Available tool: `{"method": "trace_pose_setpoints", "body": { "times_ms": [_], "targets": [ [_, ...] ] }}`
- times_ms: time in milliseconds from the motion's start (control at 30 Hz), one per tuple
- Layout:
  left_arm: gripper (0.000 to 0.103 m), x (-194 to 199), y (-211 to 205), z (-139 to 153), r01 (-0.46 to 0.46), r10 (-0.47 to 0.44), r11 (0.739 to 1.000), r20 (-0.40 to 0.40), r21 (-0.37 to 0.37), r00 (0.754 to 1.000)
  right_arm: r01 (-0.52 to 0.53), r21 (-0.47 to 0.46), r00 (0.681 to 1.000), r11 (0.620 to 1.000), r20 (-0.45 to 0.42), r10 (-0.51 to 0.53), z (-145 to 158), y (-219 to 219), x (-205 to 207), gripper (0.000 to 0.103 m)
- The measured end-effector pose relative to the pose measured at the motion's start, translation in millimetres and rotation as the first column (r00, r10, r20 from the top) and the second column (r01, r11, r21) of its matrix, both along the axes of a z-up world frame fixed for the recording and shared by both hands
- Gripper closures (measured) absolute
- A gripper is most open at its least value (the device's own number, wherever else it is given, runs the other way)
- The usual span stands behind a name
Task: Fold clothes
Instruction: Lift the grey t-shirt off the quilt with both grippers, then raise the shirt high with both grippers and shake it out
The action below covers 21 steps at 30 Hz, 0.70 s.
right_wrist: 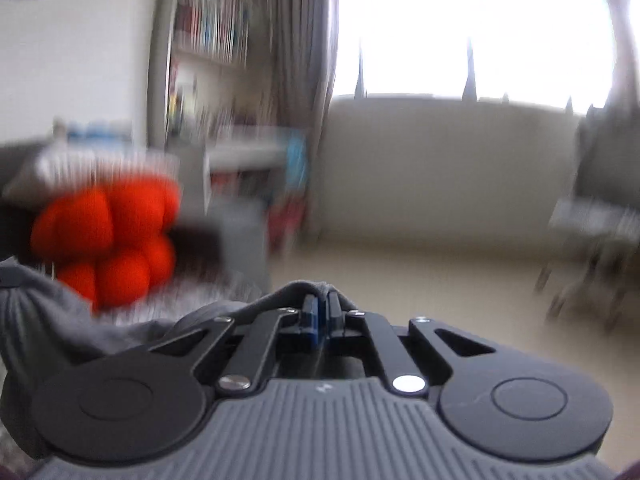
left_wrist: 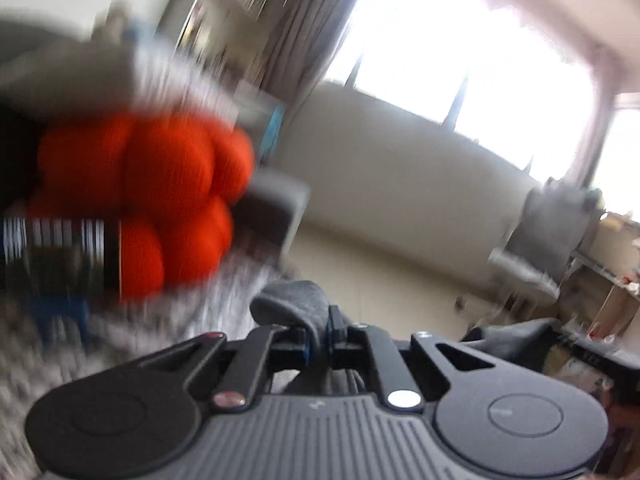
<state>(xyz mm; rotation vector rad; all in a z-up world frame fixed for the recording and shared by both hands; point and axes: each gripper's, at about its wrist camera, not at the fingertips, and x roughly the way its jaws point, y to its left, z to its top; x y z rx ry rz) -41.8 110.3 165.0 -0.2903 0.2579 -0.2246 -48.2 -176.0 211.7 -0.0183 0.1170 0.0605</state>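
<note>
A grey garment [left_wrist: 294, 304] bulges up between the jaws of my left gripper [left_wrist: 326, 334], which is shut on a fold of it. In the right wrist view the same grey garment [right_wrist: 68, 316] drapes from the left edge across to my right gripper [right_wrist: 322, 308], which is shut on a pinched ridge of the cloth. Both grippers are lifted and point roughly level into the room. Both views are heavily blurred.
A cluster of orange balls [left_wrist: 160, 196] on a black striped device fills the left; the orange cluster [right_wrist: 112, 240] shows in the right view too. Behind are a bookshelf [right_wrist: 212, 28], a grey curtain [right_wrist: 300, 60], a bright window [right_wrist: 480, 24], a beige floor [right_wrist: 420, 280] and a grey chair [left_wrist: 548, 232].
</note>
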Motion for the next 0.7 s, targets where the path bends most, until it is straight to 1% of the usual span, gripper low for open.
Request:
{"method": "trace_pose_setpoints", "body": {
  "times_ms": [67, 133, 167, 233, 333, 400, 533, 567, 600, 633, 667, 700],
  "targets": [
    [0.096, -25.2, 2.2, 33.1, 0.017, -0.017, 1.0, 0.132, 0.004, 0.991, 0.027, -0.006, 0.989, 1.0, 0.147, -0.026, 34.0, 2.0, -39.7, 0.1],
    [0.096, -55.1, 4.1, 68.7, 0.045, -0.047, 0.999, 0.256, 0.017, 0.965, 0.081, -0.056, 0.963, 0.995, 0.261, -0.064, 60.2, 5.3, -76.9, 0.1],
    [0.096, -67.7, 4.2, 83.9, 0.051, -0.057, 0.998, 0.299, 0.029, 0.953, 0.114, -0.083, 0.947, 0.99, 0.311, -0.083, 70.8, 7.4, -93.3, 0.1],
    [0.096, -91.0, 3.6, 112.4, 0.055, -0.071, 0.997, 0.369, 0.052, 0.927, 0.169, -0.099, 0.91, 0.981, 0.398, -0.117, 89.1, 9.7, -122.2, 0.1],
    [0.096, -120.4, 4.3, 144.1, 0.048, -0.064, 0.998, 0.442, 0.046, 0.895, 0.231, -0.08, 0.846, 0.97, 0.509, -0.159, 111.4, 13.3, -160.9, 0.1],
    [0.096, -139.0, 3.9, 159.5, 0.039, -0.05, 0.999, 0.486, 0.034, 0.873, 0.269, -0.071, 0.797, 0.961, 0.576, -0.18, 125.1, 16.7, -185.8, 0.1],
    [0.096, -180.4, 2.5, 188.7, 0.032, -0.031, 0.999, 0.598, 0.009, 0.801, 0.303, -0.013, 0.684, 0.953, 0.7, -0.207, 148.3, 19.2, -230.3, 0.1],
    [0.096, -185.7, 0.6, 195.4, 0.03, -0.028, 1.0, 0.621, 0.007, 0.783, 0.288, 0.01, 0.666, 0.957, 0.717, -0.208, 153.0, 16.6, -237.5, 0.1],
    [0.096, -187.8, -1.8, 201.8, 0.018, -0.019, 1.0, 0.642, 0.009, 0.767, 0.263, 0.026, 0.664, 0.964, 0.721, -0.2, 157.7, 12.8, -239.9, 0.1],
    [0.096, -187.2, -5.1, 207.1, -0.006, -0.006, 1.0, 0.657, 0.016, 0.754, 0.241, 0.032, 0.673, 0.97, 0.715, -0.191, 161.5, 8.9, -237.3, 0.1],
    [0.096, -178.6, -9.6, 208.9, -0.036, 0.008, 0.999, 0.659, 0.029, 0.752, 0.238, 0.03, 0.688, 0.971, 0.701, -0.19, 161.8, 6.5, -226.8, 0.1],
    [0.096, -165.3, -14.5, 208.8, -0.068, 0.021, 0.997, 0.653, 0.047, 0.757, 0.248, 0.021, 0.713, 0.968, 0.672, -0.198, 159.9, 3.8, -211.5, 0.1]
  ]
}}
